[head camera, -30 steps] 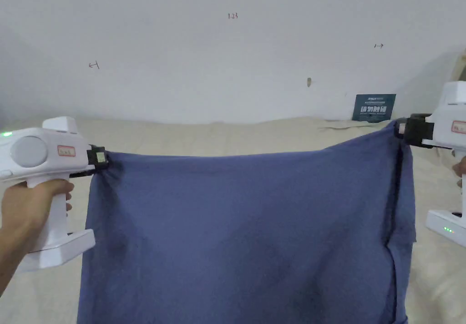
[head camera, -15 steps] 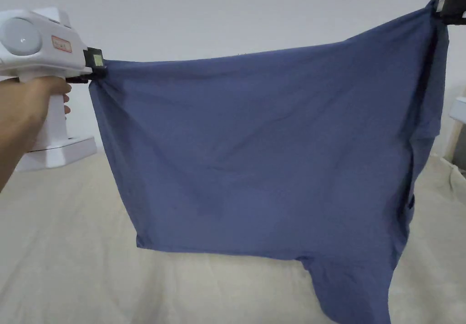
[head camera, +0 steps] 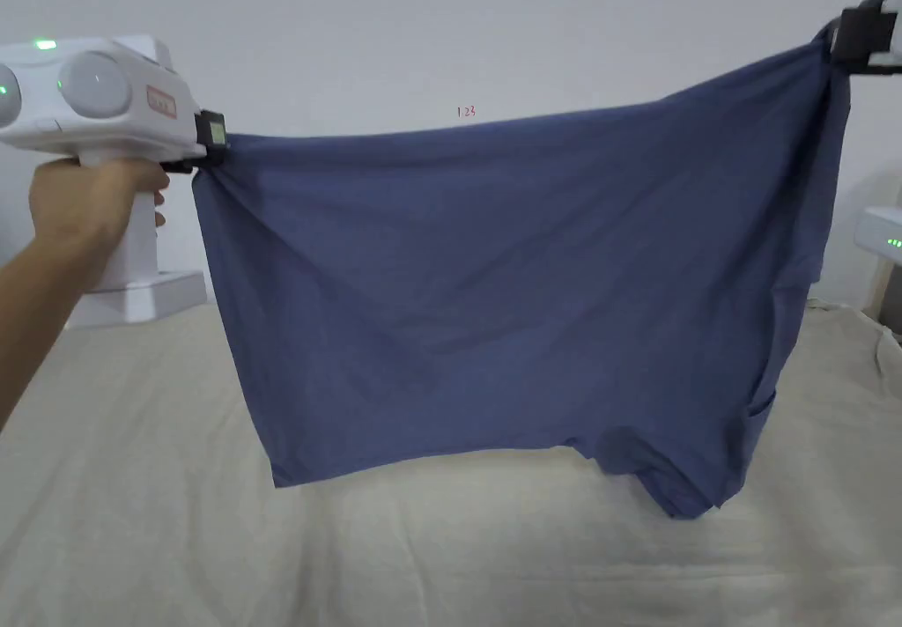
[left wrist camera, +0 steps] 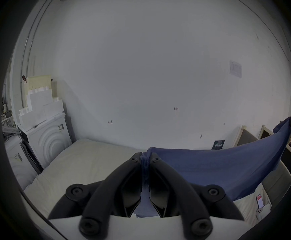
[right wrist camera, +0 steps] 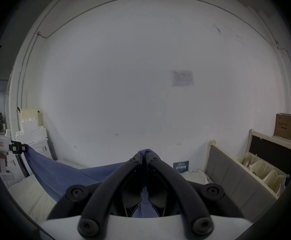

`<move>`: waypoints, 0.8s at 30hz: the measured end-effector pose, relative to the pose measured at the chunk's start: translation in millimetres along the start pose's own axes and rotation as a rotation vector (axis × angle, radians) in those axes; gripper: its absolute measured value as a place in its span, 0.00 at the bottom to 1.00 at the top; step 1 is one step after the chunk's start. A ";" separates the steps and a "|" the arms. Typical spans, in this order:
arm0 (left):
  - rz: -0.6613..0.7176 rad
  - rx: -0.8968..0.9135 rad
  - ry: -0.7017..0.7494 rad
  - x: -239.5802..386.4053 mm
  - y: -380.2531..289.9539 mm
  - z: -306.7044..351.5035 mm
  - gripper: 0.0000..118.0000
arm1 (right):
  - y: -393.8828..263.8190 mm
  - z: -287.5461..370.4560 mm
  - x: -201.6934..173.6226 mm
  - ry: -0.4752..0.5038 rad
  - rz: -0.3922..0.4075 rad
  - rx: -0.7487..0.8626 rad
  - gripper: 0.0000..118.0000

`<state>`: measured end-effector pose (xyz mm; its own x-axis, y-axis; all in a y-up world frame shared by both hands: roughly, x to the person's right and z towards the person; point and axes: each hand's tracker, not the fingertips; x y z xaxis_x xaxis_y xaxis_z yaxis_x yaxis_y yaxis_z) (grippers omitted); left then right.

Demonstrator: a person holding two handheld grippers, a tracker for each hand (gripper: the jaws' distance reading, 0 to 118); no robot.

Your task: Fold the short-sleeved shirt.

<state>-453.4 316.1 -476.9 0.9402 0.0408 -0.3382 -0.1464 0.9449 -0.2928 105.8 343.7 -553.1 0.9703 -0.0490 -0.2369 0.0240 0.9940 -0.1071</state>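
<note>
**Shirt held up over the bed**

The blue shirt (head camera: 511,303) hangs spread between both grippers, above the cream bed (head camera: 132,497). Left gripper (left wrist camera: 145,157) and right gripper (right wrist camera: 144,155) each clench a top corner; its lower hem possibly clears the bedding.

the blue short-sleeved shirt (head camera: 493,303) hangs spread wide in the air above the cream bed (head camera: 132,497), top edge stretched taut and higher at the right, lower hem clear of the bed, right side bunched and drooping lowest.
</note>
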 end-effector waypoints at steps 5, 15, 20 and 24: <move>-0.035 -0.098 0.002 4.4 -57.2 -36.5 0.04 | -64.1 -25.5 4.5 -0.019 0.024 -0.110 0.01; -0.048 -0.288 0.000 0.3 -172.8 -66.1 0.04 | -178.0 -35.5 19.2 -0.017 -0.018 -0.299 0.01; -0.037 -0.346 0.001 -0.1 -213.3 -68.2 0.04 | -216.5 -28.9 18.1 -0.020 -0.024 -0.352 0.01; -0.043 -0.392 -0.009 -2.5 -247.7 -60.0 0.04 | -247.1 -11.7 17.9 -0.009 -0.041 -0.391 0.01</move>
<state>-438.0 62.4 -457.2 0.9503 0.0081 -0.3112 -0.2115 0.7504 -0.6262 114.4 96.1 -542.2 0.9725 -0.0858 -0.2165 -0.0285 0.8788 -0.4763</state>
